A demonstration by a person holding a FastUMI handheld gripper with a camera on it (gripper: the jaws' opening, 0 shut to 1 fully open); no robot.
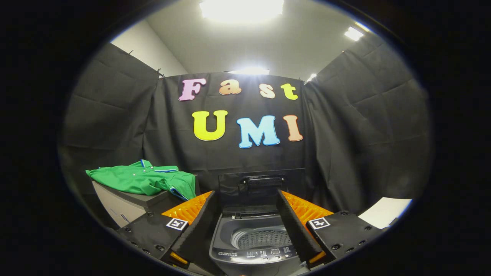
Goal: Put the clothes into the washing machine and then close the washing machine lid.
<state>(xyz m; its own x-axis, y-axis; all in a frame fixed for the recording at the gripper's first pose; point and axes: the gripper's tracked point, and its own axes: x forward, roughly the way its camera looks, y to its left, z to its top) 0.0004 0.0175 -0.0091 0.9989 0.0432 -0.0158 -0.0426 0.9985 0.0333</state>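
Gripper view: jaws agape, washing machine [253, 245] front cut off.

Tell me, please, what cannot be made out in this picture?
- Grey top-loading washing machine: its drum bottom is hidden by the rim, and its panel markings are too small.
- Green polo shirt: its far side is hidden by its own folds.
- Open hand-held gripper: its fingers cover the machine's sides.

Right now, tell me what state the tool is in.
Tool: open and empty, fingers spread above the washing machine, whose lid stands up; green shirt lies off to the side.
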